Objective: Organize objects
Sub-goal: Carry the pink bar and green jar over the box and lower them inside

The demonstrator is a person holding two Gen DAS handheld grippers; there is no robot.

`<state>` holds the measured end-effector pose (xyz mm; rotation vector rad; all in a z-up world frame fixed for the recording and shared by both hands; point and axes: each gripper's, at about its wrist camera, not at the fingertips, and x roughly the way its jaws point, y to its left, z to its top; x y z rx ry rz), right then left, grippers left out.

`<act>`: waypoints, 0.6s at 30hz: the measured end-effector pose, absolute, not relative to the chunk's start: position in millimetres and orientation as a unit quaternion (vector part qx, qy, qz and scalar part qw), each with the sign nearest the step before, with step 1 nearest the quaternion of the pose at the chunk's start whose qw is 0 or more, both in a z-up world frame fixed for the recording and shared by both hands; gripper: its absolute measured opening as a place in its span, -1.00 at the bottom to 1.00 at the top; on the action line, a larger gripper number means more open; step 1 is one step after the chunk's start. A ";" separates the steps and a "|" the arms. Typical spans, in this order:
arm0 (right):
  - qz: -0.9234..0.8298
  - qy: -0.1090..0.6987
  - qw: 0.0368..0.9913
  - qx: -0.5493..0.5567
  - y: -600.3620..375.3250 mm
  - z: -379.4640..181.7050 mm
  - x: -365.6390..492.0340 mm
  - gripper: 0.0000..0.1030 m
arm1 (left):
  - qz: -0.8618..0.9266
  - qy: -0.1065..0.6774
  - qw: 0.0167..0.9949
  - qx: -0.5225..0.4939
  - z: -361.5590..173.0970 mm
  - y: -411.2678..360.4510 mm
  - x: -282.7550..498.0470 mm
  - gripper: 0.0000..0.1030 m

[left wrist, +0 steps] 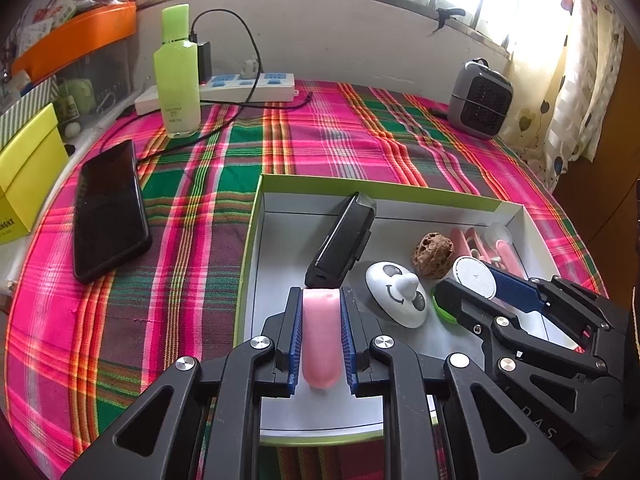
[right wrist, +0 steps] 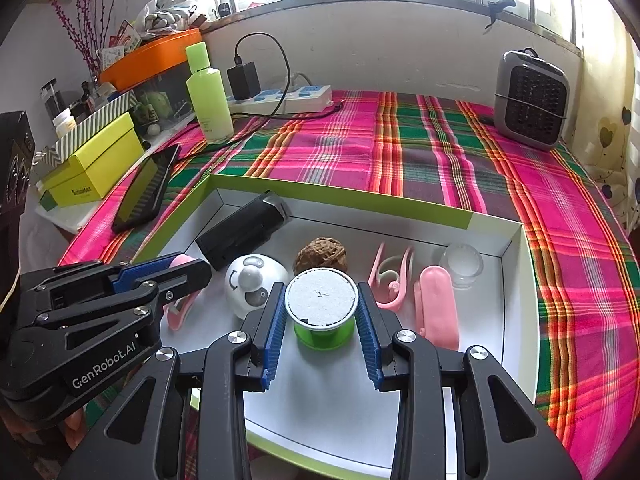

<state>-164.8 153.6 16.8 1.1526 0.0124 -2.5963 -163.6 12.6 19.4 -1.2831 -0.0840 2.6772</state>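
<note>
Both claws loaded over white green-rimmed cardboard tray (right wrist: 516, 280): left claw (left wrist: 321, 334) pinching pink rounded plastic piece (left wrist: 320, 340), right claw (right wrist: 322, 334) clamped on green spool with white paper top (right wrist: 322, 306) (walnut (right wrist: 320, 254) at twelve o'clock), both seemingly still to be set down, tray mostly filled.

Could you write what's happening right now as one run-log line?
left gripper: shut on pink clip | right gripper: shut on green spool | both over box

The woven plaid cloth of pink, green and orange (right wrist: 440, 152) looks matt and finely ribbed; the shallow white cardboard box with green rim (right wrist: 340, 194) is smooth and matt inside; the black rectangular plastic case (right wrist: 240, 232) shines faintly; the brown wrinkled walnut (right wrist: 320, 254) is rough and pitted; the pink plastic clip (left wrist: 320, 332) looks satiny; the green plastic spool with white paper top (right wrist: 322, 300) is glossy below, grainy above; the black slab phone (left wrist: 108, 208) is mirror-glossy.
</note>
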 end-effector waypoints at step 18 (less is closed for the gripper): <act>-0.900 0.003 0.151 0.409 154.4 13.3 -164.7 -0.31 | 0.901 -0.012 0.076 -0.428 19.3 16.2 -162.4 -0.63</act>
